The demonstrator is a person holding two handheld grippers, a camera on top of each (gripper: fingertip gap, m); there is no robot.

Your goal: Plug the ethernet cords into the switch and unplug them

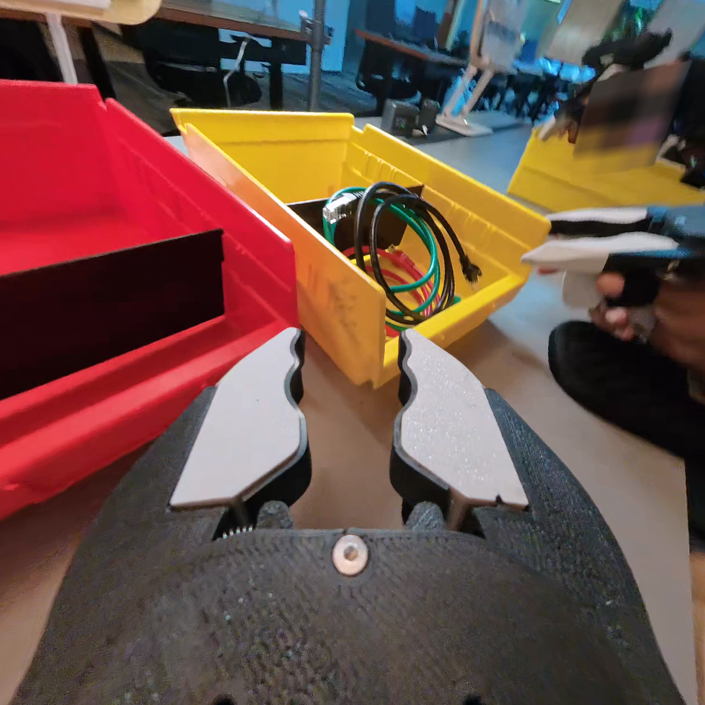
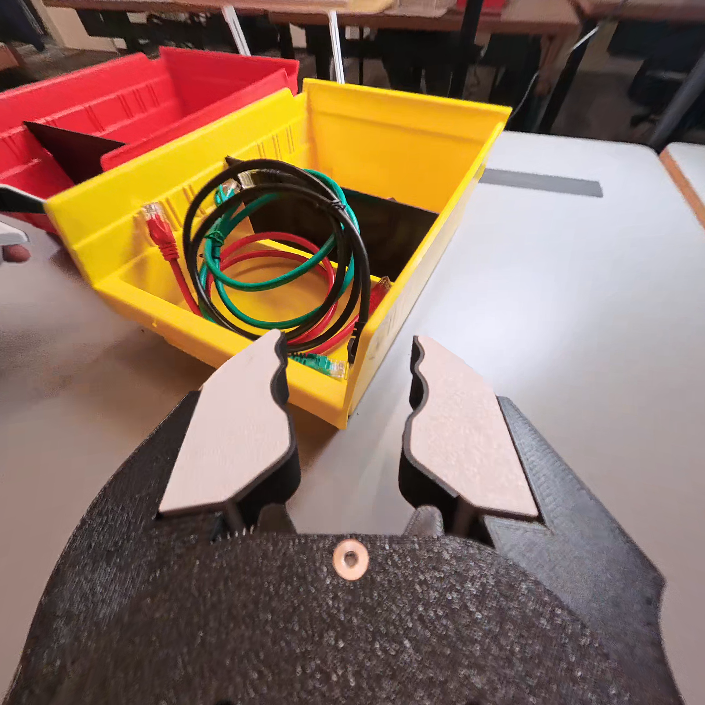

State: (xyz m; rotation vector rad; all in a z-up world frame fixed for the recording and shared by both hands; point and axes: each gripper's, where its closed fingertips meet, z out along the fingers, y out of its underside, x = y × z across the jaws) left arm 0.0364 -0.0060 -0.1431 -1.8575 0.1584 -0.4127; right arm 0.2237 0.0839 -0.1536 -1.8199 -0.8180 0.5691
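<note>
office/lab | desks point(image 2: 419, 15) | storage bins point(image 2: 400, 126) on table point(image 2: 572, 305)

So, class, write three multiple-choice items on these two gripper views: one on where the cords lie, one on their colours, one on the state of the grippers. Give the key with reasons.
1. Where do the ethernet cords lie?
A. in the red bin
B. in the yellow bin
C. on the bare table

2. Which cord colours show?
A. blue, white, grey
B. red, green, black
C. orange, purple, yellow

3. How do the left gripper and right gripper stand?
A. both open, holding nothing
B. both shut on cords
C. one shut on a plug

Key: B, the coils sit inside the yellow bin; B, those three colours are coiled together; A, a clear gap shows between each pair of fingers.
</note>
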